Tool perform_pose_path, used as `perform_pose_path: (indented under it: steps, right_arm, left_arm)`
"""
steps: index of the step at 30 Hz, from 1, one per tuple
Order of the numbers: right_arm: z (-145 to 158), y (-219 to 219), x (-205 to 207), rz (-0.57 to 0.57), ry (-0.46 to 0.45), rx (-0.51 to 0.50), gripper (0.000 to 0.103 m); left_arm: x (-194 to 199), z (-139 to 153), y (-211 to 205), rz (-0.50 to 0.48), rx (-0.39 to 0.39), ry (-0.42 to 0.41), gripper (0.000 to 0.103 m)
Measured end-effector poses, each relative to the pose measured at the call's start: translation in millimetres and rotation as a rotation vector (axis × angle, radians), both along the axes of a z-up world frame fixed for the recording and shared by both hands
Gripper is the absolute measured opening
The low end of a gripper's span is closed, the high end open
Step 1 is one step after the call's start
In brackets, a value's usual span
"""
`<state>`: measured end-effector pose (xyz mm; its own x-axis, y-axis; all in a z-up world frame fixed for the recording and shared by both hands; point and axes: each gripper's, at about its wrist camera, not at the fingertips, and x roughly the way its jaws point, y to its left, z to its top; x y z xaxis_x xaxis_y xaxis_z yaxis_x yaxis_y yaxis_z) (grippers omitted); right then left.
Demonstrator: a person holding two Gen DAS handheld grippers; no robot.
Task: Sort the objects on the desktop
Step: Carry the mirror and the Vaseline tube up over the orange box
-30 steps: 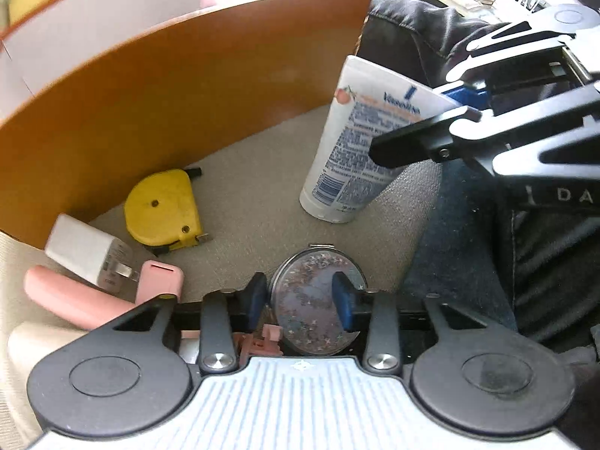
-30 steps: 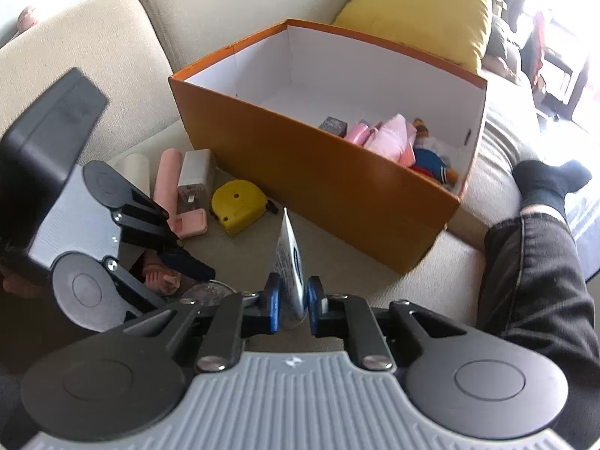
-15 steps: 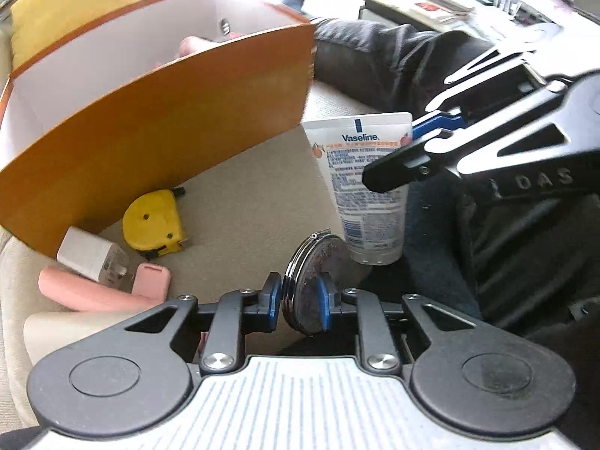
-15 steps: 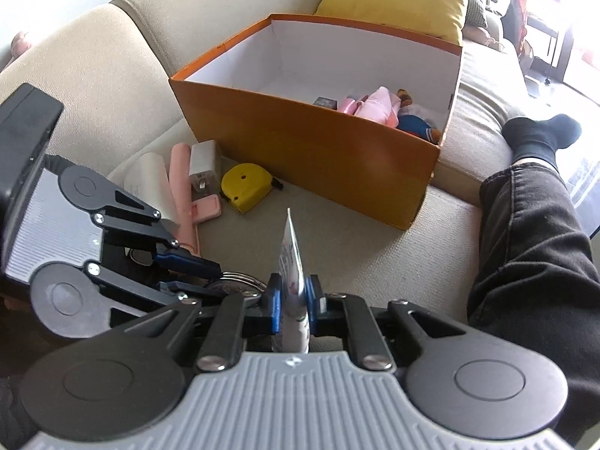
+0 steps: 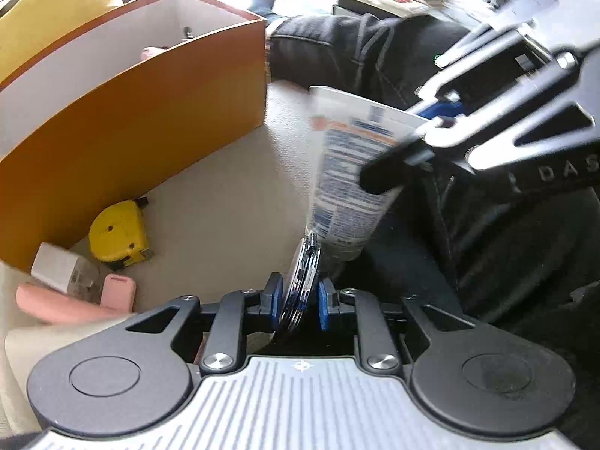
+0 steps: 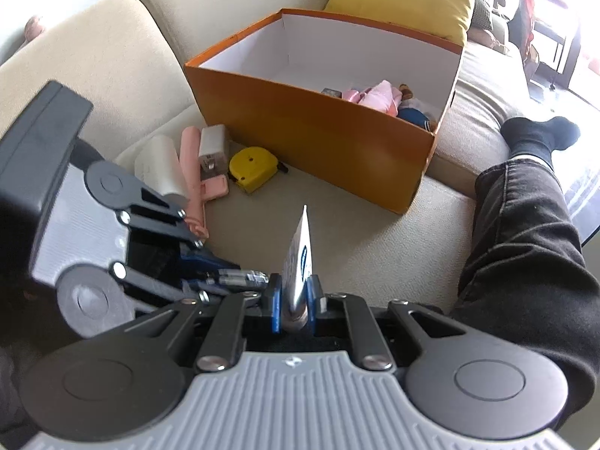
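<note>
The left gripper (image 5: 299, 297), jaws just closing, pinched the round compact mirror (image 5: 301, 288) edge-on above the sofa; it might twist free. The right gripper (image 6: 293, 302) clamped the lotion tube (image 6: 298, 262), near the orange box (image 6: 318, 131).

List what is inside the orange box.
In the orange box: pink soft items, a blue-clothed doll, a small grey object. The near wall hides the remaining floor.
</note>
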<state>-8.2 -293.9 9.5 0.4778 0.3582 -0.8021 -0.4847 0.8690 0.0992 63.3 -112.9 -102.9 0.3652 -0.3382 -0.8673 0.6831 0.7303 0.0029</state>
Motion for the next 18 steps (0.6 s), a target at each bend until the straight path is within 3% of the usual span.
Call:
perform_pose_path:
  steps: [4, 9, 18]
  right_arm:
    - [-1, -7, 5, -0.049, 0.012, 0.013, 0.013]
    - [18, 0, 13, -0.057, -0.051, 0.053, 0.012]
    - [80, 12, 44, -0.051, -0.197, 0.170, 0.012]
  left_arm:
    - [10, 9, 19, 0.108, -0.072, 0.017, 0.015]
    - [28, 34, 44, 0.223, -0.178, 0.025, 0.015]
    - [55, 106, 93, 0.362, -0.310, -0.102, 0.015]
